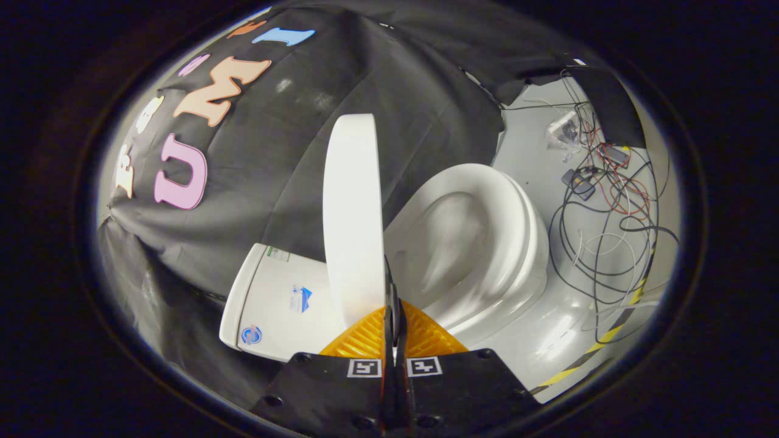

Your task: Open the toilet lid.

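Jaws pressed together, touching edge of raised toilet lid (352,213); bowl (481,243) beside it; cables (608,201) beyond.

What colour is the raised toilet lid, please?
White, seen in the gripper view: toilet lid.

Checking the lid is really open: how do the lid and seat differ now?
The lid stands raised, edge-on just ahead of the closed jaws of the gripper; the seat lies down on the bowl. The lid is a solid panel; the seat is an open ring. Both are white.
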A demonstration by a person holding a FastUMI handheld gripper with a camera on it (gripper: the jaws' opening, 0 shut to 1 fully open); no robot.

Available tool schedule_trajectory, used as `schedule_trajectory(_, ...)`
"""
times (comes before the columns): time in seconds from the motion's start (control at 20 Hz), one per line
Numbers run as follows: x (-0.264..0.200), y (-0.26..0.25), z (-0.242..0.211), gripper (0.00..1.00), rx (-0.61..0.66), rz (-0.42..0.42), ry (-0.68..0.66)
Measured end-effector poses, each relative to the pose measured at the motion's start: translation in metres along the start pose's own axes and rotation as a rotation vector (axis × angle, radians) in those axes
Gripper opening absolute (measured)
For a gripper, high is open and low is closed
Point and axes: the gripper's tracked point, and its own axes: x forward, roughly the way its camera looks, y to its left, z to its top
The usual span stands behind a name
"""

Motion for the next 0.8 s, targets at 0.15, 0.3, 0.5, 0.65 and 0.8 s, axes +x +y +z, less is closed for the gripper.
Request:
schedule_trajectory(0.15,-0.003,0.019,-0.001,0.01,-0.017,0.016,-0.01)
schedule_trajectory(0.3,-0.008,0.033,-0.001,0.01,-0.036,0.01,-0.016)
schedule_trajectory(0.5,-0.011,0.051,-0.001,0.01,-0.108,0.006,-0.043)
schedule_trajectory(0.65,-0.012,0.061,-0.002,0.01,-0.187,-0.007,-0.092)
schedule_trajectory(0.8,-0.014,0.069,-0.004,0.01,-0.288,-0.027,-0.118)
